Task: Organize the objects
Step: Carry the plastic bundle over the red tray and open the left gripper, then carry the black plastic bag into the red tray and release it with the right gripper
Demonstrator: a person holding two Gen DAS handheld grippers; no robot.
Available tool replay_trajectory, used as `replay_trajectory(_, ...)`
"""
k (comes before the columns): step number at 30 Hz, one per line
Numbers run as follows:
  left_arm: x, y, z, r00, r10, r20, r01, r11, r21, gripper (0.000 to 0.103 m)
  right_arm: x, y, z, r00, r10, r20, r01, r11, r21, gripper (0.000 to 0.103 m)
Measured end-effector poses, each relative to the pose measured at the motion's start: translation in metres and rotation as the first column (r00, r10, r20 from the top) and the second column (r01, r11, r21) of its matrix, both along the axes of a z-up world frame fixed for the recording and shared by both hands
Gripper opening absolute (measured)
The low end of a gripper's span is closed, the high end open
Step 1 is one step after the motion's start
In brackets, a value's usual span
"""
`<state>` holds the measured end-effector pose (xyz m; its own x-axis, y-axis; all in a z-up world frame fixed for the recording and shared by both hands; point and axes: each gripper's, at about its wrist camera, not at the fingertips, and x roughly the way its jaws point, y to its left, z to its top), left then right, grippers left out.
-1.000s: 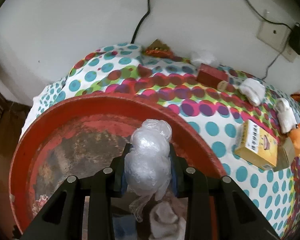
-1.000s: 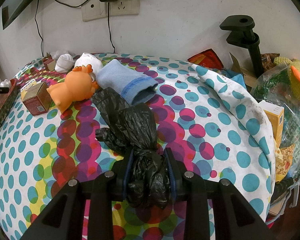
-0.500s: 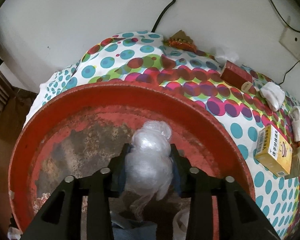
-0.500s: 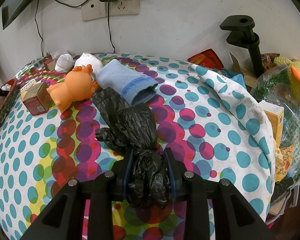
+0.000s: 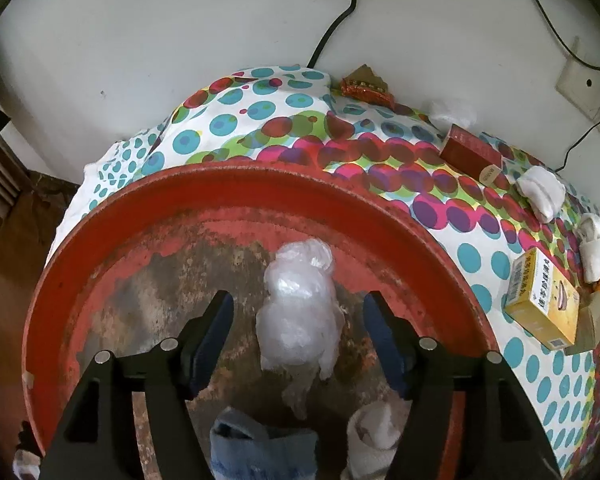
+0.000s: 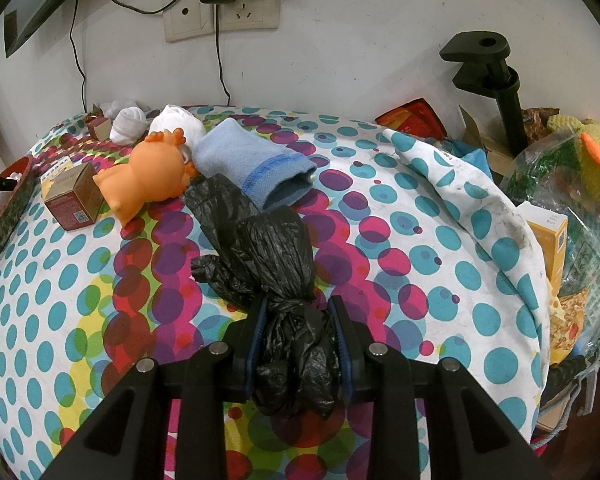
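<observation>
In the left wrist view my left gripper (image 5: 298,312) is open over a worn red tray (image 5: 228,184). A crumpled clear plastic bag (image 5: 300,312) sits between the spread jaws, free of both pads; whether it rests on the tray floor I cannot tell. A blue sock (image 5: 260,452) and a white sock (image 5: 376,436) lie in the tray near the bottom edge. In the right wrist view my right gripper (image 6: 300,328) is shut on the knot of a black plastic bag (image 6: 272,248) that trails forward on the dotted tablecloth (image 6: 420,256).
Left wrist view: a yellow box (image 5: 544,304), a red box (image 5: 470,152) and rolled white socks (image 5: 540,192) lie right of the tray. Right wrist view: an orange toy (image 6: 148,176), a blue sock (image 6: 252,160), a small box (image 6: 72,196), a black clamp stand (image 6: 496,76) and clutter at the right edge.
My left gripper moved further over the tray and opened, letting go of the clear plastic bag. The right gripper has not moved and still holds the black bag.
</observation>
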<state>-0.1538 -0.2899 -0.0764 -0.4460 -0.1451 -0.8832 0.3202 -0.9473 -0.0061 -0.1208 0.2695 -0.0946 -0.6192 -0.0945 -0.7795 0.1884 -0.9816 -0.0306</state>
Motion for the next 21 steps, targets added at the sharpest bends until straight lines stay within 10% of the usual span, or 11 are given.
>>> replay_trajectory(21,0.080,0.018,0.027,0.996,0.061,-0.068,-0.065,0.997,-0.048,0.083,0.003,-0.006,0.002,0.998,-0.065,-0.010,0.065,0.998,0.018,0.028)
